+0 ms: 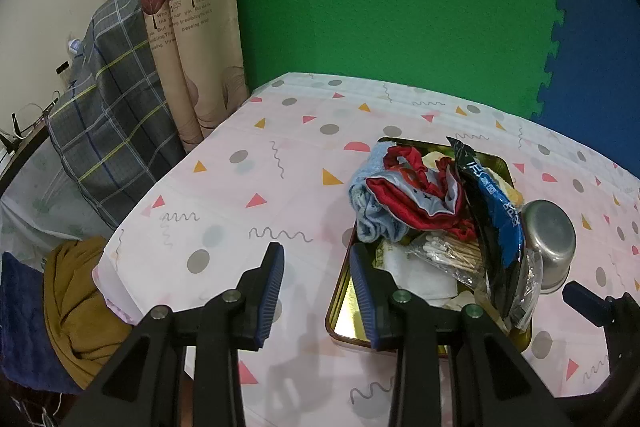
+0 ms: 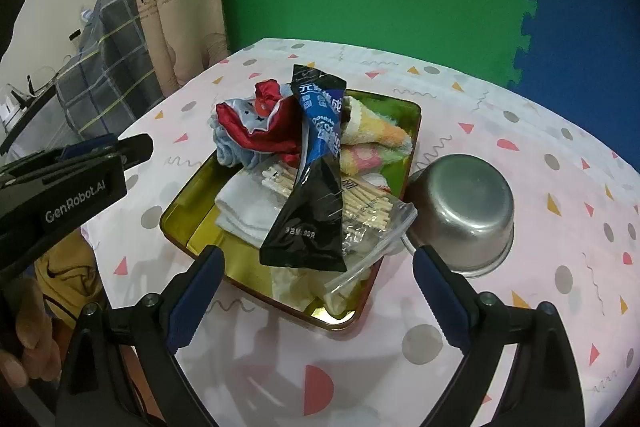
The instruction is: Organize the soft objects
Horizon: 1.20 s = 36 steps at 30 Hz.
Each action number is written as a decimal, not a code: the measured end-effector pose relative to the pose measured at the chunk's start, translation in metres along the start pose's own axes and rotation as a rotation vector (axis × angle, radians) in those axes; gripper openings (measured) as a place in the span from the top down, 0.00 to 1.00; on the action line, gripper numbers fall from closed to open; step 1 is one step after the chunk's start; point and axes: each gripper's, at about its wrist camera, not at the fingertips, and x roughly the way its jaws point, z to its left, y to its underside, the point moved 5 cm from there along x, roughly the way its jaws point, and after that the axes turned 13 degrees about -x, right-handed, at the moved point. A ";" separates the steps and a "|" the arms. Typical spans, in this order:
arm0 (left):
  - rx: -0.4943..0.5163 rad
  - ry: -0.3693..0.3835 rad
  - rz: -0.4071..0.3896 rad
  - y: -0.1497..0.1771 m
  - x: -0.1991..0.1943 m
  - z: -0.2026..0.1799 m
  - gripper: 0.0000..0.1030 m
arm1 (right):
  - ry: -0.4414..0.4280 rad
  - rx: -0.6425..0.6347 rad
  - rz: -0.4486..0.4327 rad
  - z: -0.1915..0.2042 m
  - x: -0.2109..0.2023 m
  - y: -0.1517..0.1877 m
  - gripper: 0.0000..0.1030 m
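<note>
A: Any writing to read?

B: "GenRobot.AI" in white on the side of the left gripper point(image 2: 76, 163), seen from the right wrist. The black-and-blue snack packet point(image 2: 316, 171) carries print, too small to make out. The curtain point(image 1: 180, 19) has printed lines, mostly illegible.

A: What is in the gold tray point(image 2: 180, 223)?

B: A red satin cloth point(image 2: 256, 127), a light blue towel point(image 1: 372, 203), a folded white cloth point(image 2: 248, 207), a striped pastel towel point(image 2: 380, 139) and a clear bag of cotton swabs point(image 2: 372, 215). The packet lies across the pile. The tray sits on the desk point(image 1: 240, 187), under a patterned cover.

A: Beside it?

B: An upturned steel bowl point(image 2: 464, 211), just right of the tray.

A: The jaws?

B: The left ones stand partly apart at the tray's near left rim, empty. The right gripper point(image 2: 316, 299) is spread wide above the near edge, gripping nothing.
</note>
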 end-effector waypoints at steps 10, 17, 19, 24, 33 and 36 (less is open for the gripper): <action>0.008 -0.007 -0.008 0.000 -0.001 -0.002 0.66 | -0.011 -0.013 0.006 0.005 0.002 0.000 0.09; 0.010 -0.009 -0.008 0.001 0.000 -0.003 0.66 | -0.010 -0.018 0.008 0.006 0.002 0.000 0.08; 0.011 -0.009 -0.006 0.002 0.000 -0.003 0.66 | -0.006 -0.016 0.008 0.006 0.002 0.001 0.08; 0.011 -0.011 -0.006 0.002 0.000 -0.003 0.66 | -0.014 -0.017 0.014 0.008 0.003 0.002 0.08; 0.018 -0.009 -0.004 0.003 0.000 -0.003 0.66 | -0.014 -0.016 0.016 0.009 0.003 0.003 0.08; 0.017 -0.005 -0.004 0.003 0.000 -0.003 0.66 | -0.016 -0.017 0.016 0.009 0.003 0.003 0.08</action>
